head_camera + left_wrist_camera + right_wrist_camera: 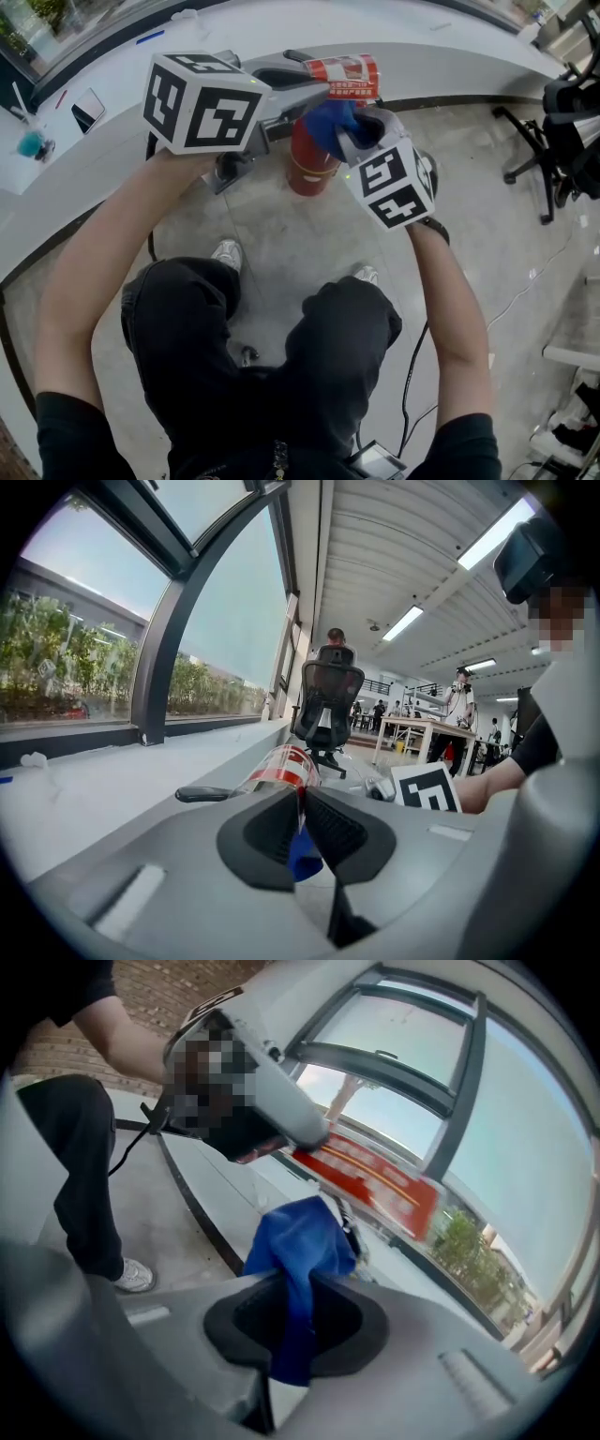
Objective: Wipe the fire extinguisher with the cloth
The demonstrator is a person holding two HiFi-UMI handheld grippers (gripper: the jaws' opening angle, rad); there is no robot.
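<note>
Fire extinguisher (309, 169): red cylinder standing on the grey floor (281, 244), just beyond my white shoes (225, 251) and close to the curved white ledge (450, 37). Blue cloth (330, 122) is bunched over its upper end, touching the red body. A red-and-white label (344, 77) sticks out at the top, above the cloth; can't tell if it's a tag or a sheet. Black lever (202, 794) lies just beside the label.

Right gripper (300, 1288): my jaws are closed on the cloth. The fabric is pinched between the pads, with the bulk bulging out in front and a short tail hanging behind.

Left gripper (302, 794): jaws nearly together, clamping a thin edge of the label. A bit of the blue cloth shows just below the pads.

The two grippers sit close together over the extinguisher, marker cubes facing up.

Farther out, a phone (89, 108) lies on the ledge and a black mesh office chair (326, 700) stands by the window (225, 621). People are at tables far back, too small to detail.
</note>
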